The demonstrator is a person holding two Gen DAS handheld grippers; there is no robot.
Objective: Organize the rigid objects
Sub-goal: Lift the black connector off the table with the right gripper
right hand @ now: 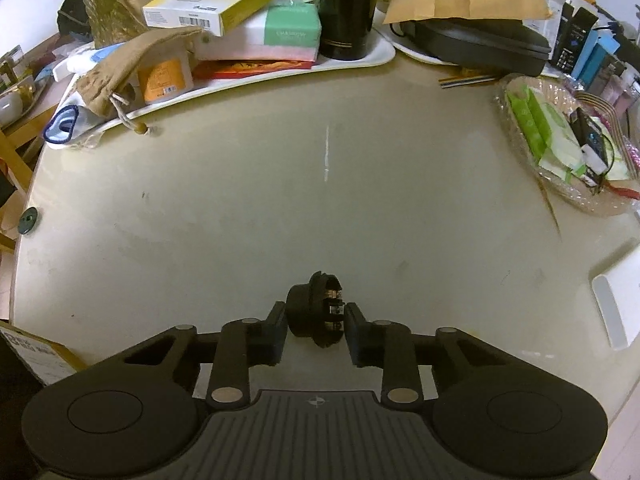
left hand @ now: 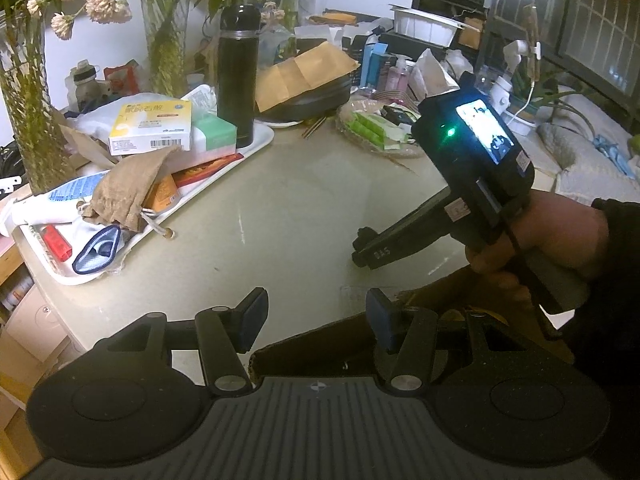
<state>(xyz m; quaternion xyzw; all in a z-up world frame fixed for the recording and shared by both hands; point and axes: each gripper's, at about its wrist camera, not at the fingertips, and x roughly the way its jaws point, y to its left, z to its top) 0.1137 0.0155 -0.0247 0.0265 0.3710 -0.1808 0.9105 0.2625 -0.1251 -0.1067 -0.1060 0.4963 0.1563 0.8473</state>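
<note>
In the left wrist view, the left gripper (left hand: 316,320) was seen at the bottom of the frame with its fingers spread wide and nothing between them. A brown cardboard piece (left hand: 320,344) lay just beyond the fingers at lower centre. The right gripper (left hand: 362,248) was seen at the right of the frame, held in a hand (left hand: 560,240), with its tip low over the beige table (left hand: 280,200); its grasp could not be judged from this side. A white tray (left hand: 240,160) at the left carried a yellow box (left hand: 152,128) and a black flask (left hand: 237,76).

In the right wrist view, the right gripper (right hand: 316,332) was seen at lower centre with its fingers set narrow and closed against a small black part (right hand: 314,312), which was held between them just above the table (right hand: 280,200). The tray (right hand: 360,62) was seen along the upper edge, well apart from the part. A clear dish (right hand: 516,128) of packets was seen at the upper right.
</note>
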